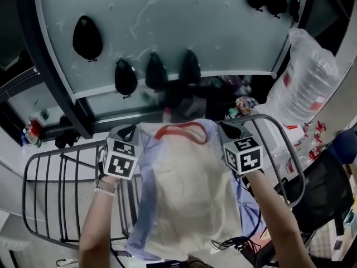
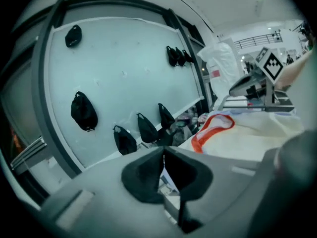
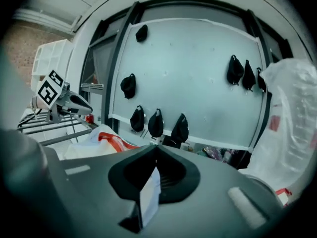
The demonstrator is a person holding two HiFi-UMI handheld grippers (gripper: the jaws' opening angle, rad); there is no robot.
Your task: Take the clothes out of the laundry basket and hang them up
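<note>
Cream shirt (image 1: 189, 188) with red collar lies spread over the drying rack (image 1: 67, 150), collar at the far side. The left gripper (image 1: 124, 132) and the right gripper (image 1: 231, 128) are each clenched on a shoulder edge, pale fabric pinched between the jaws

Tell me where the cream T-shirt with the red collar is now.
Head view, centre: the cream T-shirt drapes over the grey metal drying rack, its shoulders pinched by the left gripper and right gripper.

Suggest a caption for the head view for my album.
Left gripper and right gripper pinch a red-collared cream shirt at its shoulders over a drying rack.
</note>
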